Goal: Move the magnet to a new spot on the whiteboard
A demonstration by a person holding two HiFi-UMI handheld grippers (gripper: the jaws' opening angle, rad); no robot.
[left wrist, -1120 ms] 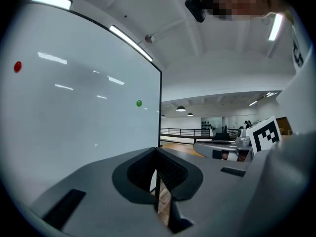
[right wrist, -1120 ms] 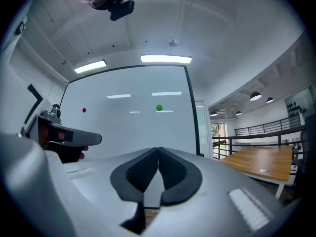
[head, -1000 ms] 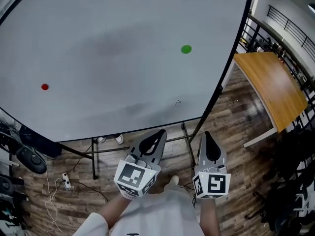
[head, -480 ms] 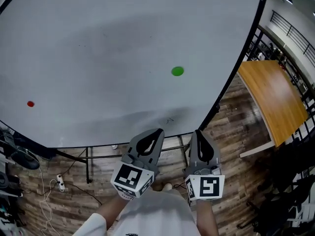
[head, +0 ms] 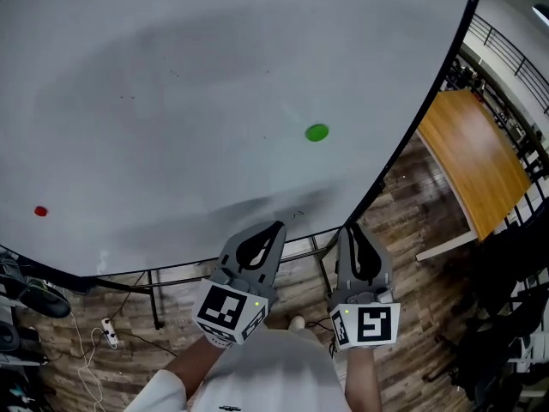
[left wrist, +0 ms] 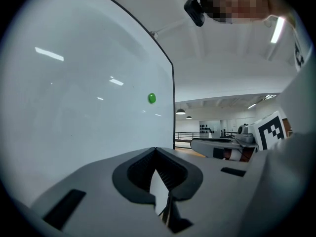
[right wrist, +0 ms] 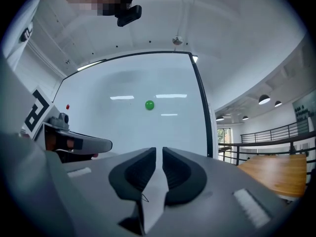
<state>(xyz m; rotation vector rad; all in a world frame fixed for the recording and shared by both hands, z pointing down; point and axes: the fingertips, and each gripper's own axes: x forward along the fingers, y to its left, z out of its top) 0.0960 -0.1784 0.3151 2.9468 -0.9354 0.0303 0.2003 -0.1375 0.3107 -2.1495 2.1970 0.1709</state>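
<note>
A green round magnet (head: 316, 132) sticks to the big whiteboard (head: 171, 101), right of its middle; it also shows in the left gripper view as the green magnet (left wrist: 151, 98) and in the right gripper view (right wrist: 149, 104). A small red magnet (head: 40, 211) sits far left on the board. My left gripper (head: 274, 228) is shut and empty, just below the board's bottom edge. Beside it, my right gripper (head: 352, 230) points at the board; its jaws are opening, a narrow gap shows, and nothing is between them. Both are well short of the green magnet.
The board stands on a black metal frame (head: 159, 290) over a wood floor. A wooden table (head: 476, 157) and black railings lie to the right of the board. Cables and dark gear (head: 34, 294) lie on the floor at the left.
The board now fills more of the head view and the green magnet sits lower in it. Both grippers stay side by side under the board's bottom edge.
</note>
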